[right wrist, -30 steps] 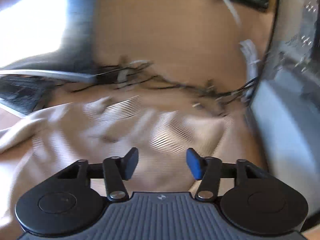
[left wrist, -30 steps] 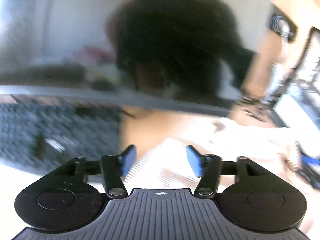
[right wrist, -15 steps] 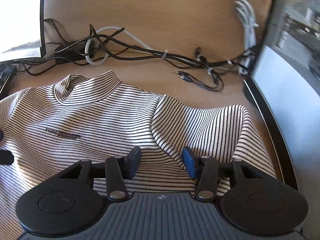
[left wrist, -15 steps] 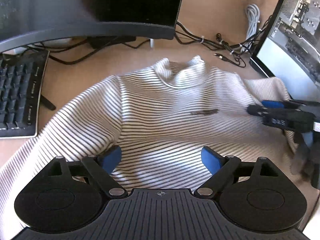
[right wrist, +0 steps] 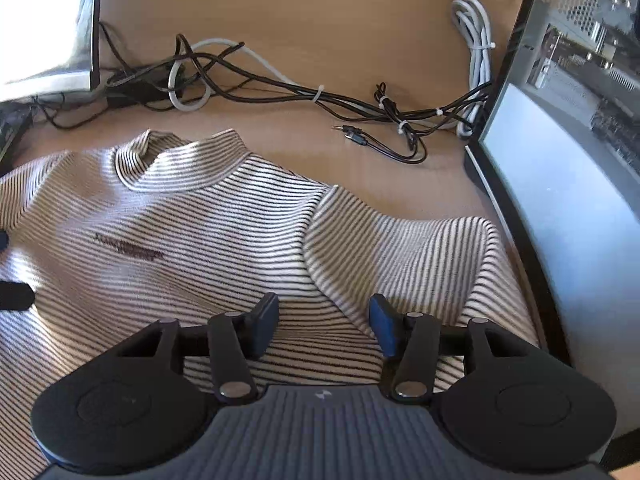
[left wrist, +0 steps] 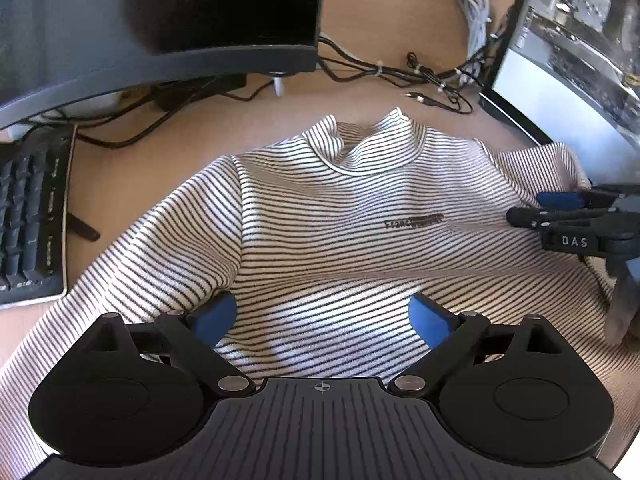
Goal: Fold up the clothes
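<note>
A white sweater with thin black stripes (left wrist: 328, 232) lies front up on the wooden desk, collar toward the back, with a small dark logo on the chest. My left gripper (left wrist: 322, 316) is open wide, just above the lower chest near the left sleeve seam. My right gripper (right wrist: 322, 322) is open, over the right armpit seam where the right sleeve (right wrist: 420, 252) is bunched; the sweater also shows in the right wrist view (right wrist: 180, 248). The right gripper also shows side-on in the left wrist view (left wrist: 560, 210), over the right sleeve.
A curved monitor (left wrist: 160, 20) stands at the back left, a keyboard (left wrist: 28, 220) at the left. A computer case (right wrist: 568, 160) stands close on the right. Tangled cables (right wrist: 320, 96) lie on the desk (right wrist: 300, 12) behind the collar.
Both grippers swung down over the sweater from a blurred, raised view. Since half a second ago, they have held nearly still and the right jaws opened somewhat wider.
</note>
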The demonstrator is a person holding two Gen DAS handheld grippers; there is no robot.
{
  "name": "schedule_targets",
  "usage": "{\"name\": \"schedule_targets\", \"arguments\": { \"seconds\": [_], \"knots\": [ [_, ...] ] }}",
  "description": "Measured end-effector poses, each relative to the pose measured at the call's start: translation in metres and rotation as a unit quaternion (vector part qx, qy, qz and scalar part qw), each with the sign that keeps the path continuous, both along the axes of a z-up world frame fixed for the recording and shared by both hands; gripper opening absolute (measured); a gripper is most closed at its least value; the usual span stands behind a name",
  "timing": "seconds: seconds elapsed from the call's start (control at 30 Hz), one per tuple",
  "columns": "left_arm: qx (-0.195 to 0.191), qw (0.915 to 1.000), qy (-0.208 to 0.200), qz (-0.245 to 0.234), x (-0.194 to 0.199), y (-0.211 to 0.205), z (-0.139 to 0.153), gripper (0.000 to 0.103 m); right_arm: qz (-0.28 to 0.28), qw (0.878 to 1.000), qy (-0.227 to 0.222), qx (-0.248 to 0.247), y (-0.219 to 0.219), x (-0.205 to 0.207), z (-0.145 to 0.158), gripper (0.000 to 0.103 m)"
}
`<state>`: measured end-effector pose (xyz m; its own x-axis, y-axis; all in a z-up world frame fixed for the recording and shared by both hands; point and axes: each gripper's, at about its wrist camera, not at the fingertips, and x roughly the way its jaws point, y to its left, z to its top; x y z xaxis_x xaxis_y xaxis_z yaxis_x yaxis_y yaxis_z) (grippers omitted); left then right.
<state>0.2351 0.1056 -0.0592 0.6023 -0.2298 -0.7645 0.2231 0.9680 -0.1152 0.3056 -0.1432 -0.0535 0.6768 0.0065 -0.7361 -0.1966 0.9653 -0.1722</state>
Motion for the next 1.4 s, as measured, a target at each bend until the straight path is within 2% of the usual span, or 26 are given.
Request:
{"name": "schedule_targets", "arguments": {
  "seconds": [0.13, 0.23, 0.33, 0.4, 0.5, 0.53, 0.57, 0.6, 0.67, 0.7, 0.73, 0.77, 0.83, 0.9, 1.0, 1.1, 1.17, 1.23, 1.4],
  "knots": [
    [-0.016, 0.9997, 0.002, -0.019, 0.002, 0.009, 0.001, 0.099, -0.01, 0.999, -0.033, 0.037, -0.027, -0.035, 0.037, 0.051],
    [-0.043, 0.9988, 0.009, -0.022, 0.003, 0.016, 0.002, 0.1, -0.009, 0.998, -0.063, 0.011, -0.05, -0.078, 0.061, 0.051],
    [-0.075, 0.9969, 0.026, -0.002, -0.003, 0.019, 0.01, 0.101, 0.027, 0.998, -0.059, -0.014, -0.067, -0.123, 0.071, 0.051],
    [-0.106, 0.9936, 0.037, 0.013, -0.011, 0.019, 0.019, 0.102, 0.062, 0.997, -0.035, -0.03, -0.071, -0.148, 0.067, 0.051],
    [-0.157, 0.9862, 0.053, -0.008, -0.035, 0.005, 0.028, 0.103, 0.075, 0.993, -0.024, -0.089, -0.062, -0.16, 0.047, 0.051],
    [-0.16, 0.9852, 0.058, -0.016, -0.043, -0.001, 0.029, 0.103, 0.079, 0.991, -0.02, -0.109, -0.059, -0.164, 0.04, 0.049],
    [-0.16, 0.9847, 0.065, -0.024, -0.051, -0.008, 0.028, 0.103, 0.083, 0.988, -0.016, -0.129, -0.056, -0.168, 0.033, 0.047],
    [-0.159, 0.9837, 0.078, -0.031, -0.056, -0.015, 0.023, 0.103, 0.076, 0.988, -0.016, -0.134, -0.053, -0.162, 0.028, 0.04],
    [-0.16, 0.9808, 0.106, -0.031, -0.059, -0.021, 0.01, 0.103, 0.066, 0.988, -0.015, -0.14, -0.048, -0.15, 0.017, 0.038],
    [-0.157, 0.9819, 0.102, -0.027, -0.062, -0.022, 0.01, 0.103, 0.064, 0.988, -0.013, -0.141, -0.045, -0.143, 0.012, 0.031],
    [-0.154, 0.9832, 0.096, -0.023, -0.064, -0.023, 0.009, 0.103, 0.062, 0.988, -0.009, -0.138, -0.042, -0.136, 0.011, 0.01],
    [-0.156, 0.9831, 0.095, -0.015, -0.065, -0.023, 0.009, 0.103, 0.059, 0.991, -0.001, -0.123, -0.042, -0.129, 0.014, 0.003],
    [-0.161, 0.9824, 0.095, 0.0, -0.067, -0.023, 0.009, 0.103, 0.044, 0.995, -0.027, -0.088, -0.044, -0.116, 0.044, 0.003],
    [-0.168, 0.9817, 0.089, 0.003, -0.071, -0.022, 0.008, 0.103, 0.019, 0.994, -0.089, -0.054, -0.053, -0.103, 0.102, 0.003],
    [-0.152, 0.9854, 0.074, -0.025, -0.075, -0.025, 0.007, 0.103, -0.029, 0.982, -0.187, 0.005, -0.073, -0.087, 0.197, 0.003],
    [-0.111, 0.9907, 0.055, -0.057, -0.082, -0.036, 0.006, 0.103, -0.043, 0.97, -0.232, 0.055, -0.081, -0.075, 0.25, 0.003],
    [-0.089, 0.9928, 0.044, -0.066, -0.086, -0.043, 0.005, 0.103, -0.031, 0.968, -0.236, 0.077, -0.075, -0.07, 0.263, 0.003],
    [-0.085, 0.9934, 0.04, -0.066, -0.087, -0.044, 0.005, 0.103, -0.011, 0.969, -0.231, 0.086, -0.06, -0.064, 0.266, 0.003],
    [-0.128, 0.989, 0.042, -0.063, -0.086, -0.03, 0.003, 0.103, 0.041, 0.973, -0.201, 0.105, -0.013, -0.048, 0.256, 0.003]
  ]
}}
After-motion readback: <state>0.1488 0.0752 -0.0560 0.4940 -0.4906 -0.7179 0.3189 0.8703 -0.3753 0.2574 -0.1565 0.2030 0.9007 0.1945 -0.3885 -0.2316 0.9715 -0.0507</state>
